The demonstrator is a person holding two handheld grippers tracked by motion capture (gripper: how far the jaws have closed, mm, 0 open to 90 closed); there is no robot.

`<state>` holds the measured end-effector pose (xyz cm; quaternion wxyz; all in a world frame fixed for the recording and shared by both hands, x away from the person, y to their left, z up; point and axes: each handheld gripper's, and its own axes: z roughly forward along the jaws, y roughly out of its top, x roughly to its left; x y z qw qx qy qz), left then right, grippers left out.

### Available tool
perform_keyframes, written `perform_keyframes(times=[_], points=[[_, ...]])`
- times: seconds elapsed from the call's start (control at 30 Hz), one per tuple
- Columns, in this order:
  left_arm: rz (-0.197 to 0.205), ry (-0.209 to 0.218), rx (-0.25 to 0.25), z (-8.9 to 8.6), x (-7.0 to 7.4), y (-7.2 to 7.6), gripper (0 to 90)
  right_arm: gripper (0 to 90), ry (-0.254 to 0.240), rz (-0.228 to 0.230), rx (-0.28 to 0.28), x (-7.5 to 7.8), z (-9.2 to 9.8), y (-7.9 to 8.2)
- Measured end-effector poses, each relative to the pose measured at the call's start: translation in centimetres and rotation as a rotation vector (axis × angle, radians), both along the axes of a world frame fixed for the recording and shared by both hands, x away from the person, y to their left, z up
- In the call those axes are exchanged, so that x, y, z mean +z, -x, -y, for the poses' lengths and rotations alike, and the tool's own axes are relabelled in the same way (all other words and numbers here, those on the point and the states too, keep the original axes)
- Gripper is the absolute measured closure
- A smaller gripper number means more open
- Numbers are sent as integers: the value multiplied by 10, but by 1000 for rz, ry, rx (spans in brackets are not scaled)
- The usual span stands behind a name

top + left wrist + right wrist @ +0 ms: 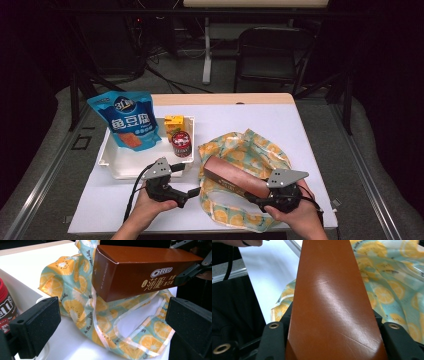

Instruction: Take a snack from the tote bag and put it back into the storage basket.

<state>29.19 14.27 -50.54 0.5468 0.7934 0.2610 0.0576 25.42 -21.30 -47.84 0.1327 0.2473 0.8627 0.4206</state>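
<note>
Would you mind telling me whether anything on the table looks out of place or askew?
The blue snack bag leans half out of the white tray over its far rim. The fruit-print cloth bag lies crumpled. Nothing looks spilled or damaged.

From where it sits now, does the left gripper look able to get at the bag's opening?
Probably yes. The left gripper is open with nothing between its jaws, and the bag lies just ahead of it on bare table. The Oreo box, held by the right gripper, hangs over part of the bag.
</note>
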Motion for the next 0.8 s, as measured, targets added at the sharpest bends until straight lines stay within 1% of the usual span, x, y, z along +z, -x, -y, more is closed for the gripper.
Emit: perform_keyframes(times=[0.1, 0.17, 0.2, 0.27, 0.33, 0.37, 0.47, 0.53, 0.6, 0.67, 0.8], points=[[1, 12, -17, -4, 0, 1, 0, 451, -7, -3, 24, -1, -5, -1], [-4, 15, -26, -6, -1, 1, 2, 451, -11, -6, 44, -1, -8, -2], [5, 10, -30, -7, -1, 1, 2, 452, -9, -5, 51, -1, -10, -2], [3, 14, -37, -8, -1, 1, 4, 451, -9, -3, 68, 0, -14, -3], [5, 10, -38, -9, -2, 2, 4, 451, -13, -3, 90, 1, -18, -4], [1, 17, -39, -10, -2, 2, 4, 451, -18, -5, 103, 1, -20, -5], [7, 22, -37, -12, -4, 2, 4, 452, -24, -2, 131, 1, -26, -7], [7, 24, -42, -13, -5, 2, 5, 451, -24, 1, 147, 2, -29, -9], [9, 28, -52, -13, -6, 3, 5, 451, -36, -10, 177, 2, -32, -11], [13, 23, -65, -12, -6, 3, 7, 452, -32, -6, 192, 1, -35, -11], [13, 32, -74, -11, -6, 5, 14, 452, -41, -15, 229, 0, -42, -14]])
